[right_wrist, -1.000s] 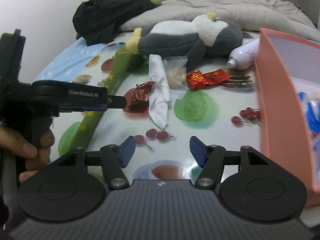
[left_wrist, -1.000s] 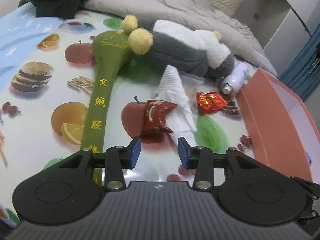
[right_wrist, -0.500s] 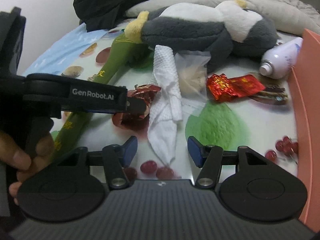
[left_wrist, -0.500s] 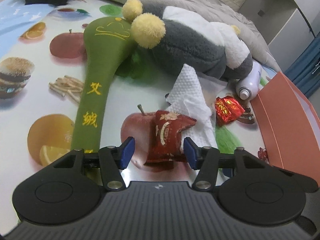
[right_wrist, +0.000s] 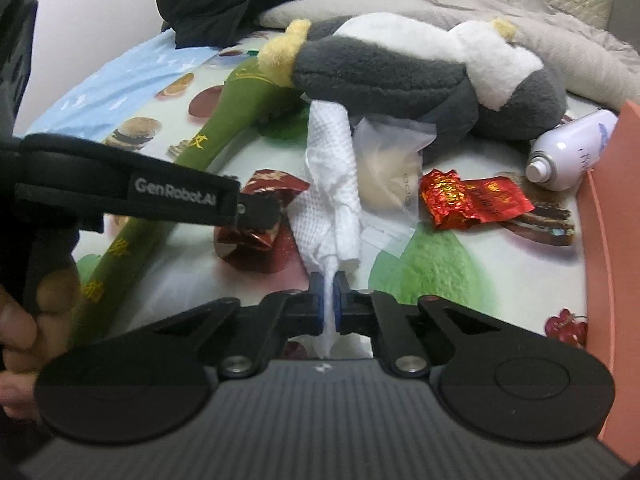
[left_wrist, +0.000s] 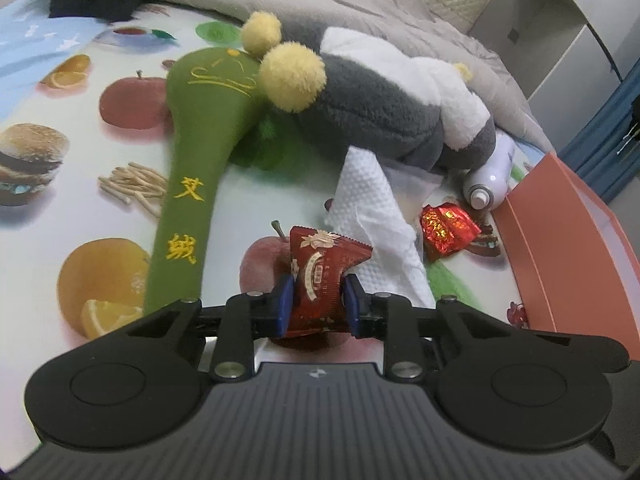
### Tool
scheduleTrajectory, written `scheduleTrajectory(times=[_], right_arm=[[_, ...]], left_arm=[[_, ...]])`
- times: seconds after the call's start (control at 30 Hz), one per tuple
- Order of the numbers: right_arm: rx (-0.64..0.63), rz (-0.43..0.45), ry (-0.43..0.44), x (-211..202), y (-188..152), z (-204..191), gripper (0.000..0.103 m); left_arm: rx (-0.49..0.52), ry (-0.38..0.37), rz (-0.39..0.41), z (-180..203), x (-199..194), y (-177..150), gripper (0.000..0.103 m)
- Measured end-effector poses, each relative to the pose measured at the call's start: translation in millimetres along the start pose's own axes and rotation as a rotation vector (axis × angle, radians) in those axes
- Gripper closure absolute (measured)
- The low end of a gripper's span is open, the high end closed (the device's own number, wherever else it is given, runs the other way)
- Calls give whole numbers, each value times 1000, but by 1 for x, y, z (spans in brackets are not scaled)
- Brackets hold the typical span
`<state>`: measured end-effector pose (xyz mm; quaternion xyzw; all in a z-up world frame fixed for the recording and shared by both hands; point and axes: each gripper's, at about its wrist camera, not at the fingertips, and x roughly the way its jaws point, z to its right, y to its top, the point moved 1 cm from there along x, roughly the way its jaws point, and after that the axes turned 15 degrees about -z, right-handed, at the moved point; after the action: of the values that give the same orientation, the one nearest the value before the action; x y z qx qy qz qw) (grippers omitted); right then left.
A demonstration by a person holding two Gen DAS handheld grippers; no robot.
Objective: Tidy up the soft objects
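The plush (left_wrist: 384, 120) lies across the tablecloth (left_wrist: 80, 208), its body over the tissue's (right_wrist: 332, 168) far end. The right gripper (right_wrist: 329, 307) is clenched on the tissue's near tip, so a quick pull could tear it. The left gripper (left_wrist: 316, 306) grasps the wrapper (left_wrist: 320, 280), touching the tissue; lifting both together may snag

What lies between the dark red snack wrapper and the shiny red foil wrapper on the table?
The crumpled white paper towel lies between dark red snack wrapper and shiny red foil wrapper, in both views.
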<state>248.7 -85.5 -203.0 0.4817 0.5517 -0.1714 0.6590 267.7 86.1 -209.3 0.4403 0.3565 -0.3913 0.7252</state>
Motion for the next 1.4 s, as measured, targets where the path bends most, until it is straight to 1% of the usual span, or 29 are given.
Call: scheduleTrajectory(times=[0.07, 0.27, 0.53, 0.77, 0.9, 0.97, 1.0, 1.13, 1.23, 1.3, 1.4], right_arm=[[0, 3, -9, -7, -5, -1, 96], [21, 9, -38, -30, -29, -6, 96], [99, -1, -69, -54, -79, 0, 96], [201, -5, -27, -66, -114, 16, 93], [242, 13, -23, -76, -118, 22, 87], [241, 35, -40, -82, -119, 23, 58], [241, 53, -49, -87, -120, 23, 55], [226, 100, -49, -99, -120, 23, 56], [187, 123, -69, -98, -112, 23, 56], [176, 117, -94, -91, -104, 24, 56], [178, 104, -96, -76, -91, 32, 56]], left_arm=[[-1, 11, 10, 1, -7, -4, 72], [4, 1, 21, 10, -29, -26, 72], [50, 2, 15, 31, -44, -65, 72], [87, 15, -5, 52, -50, -87, 72], [103, 30, 1, 63, -56, -93, 72], [104, 34, 1, 66, -59, -96, 72], [105, 33, 0, 67, -61, -97, 72], [105, 43, -1, 67, -66, -99, 72], [103, 39, 1, 66, -69, -99, 72], [101, 35, -2, 65, -70, -99, 72], [100, 35, -4, 65, -70, -99, 72]])
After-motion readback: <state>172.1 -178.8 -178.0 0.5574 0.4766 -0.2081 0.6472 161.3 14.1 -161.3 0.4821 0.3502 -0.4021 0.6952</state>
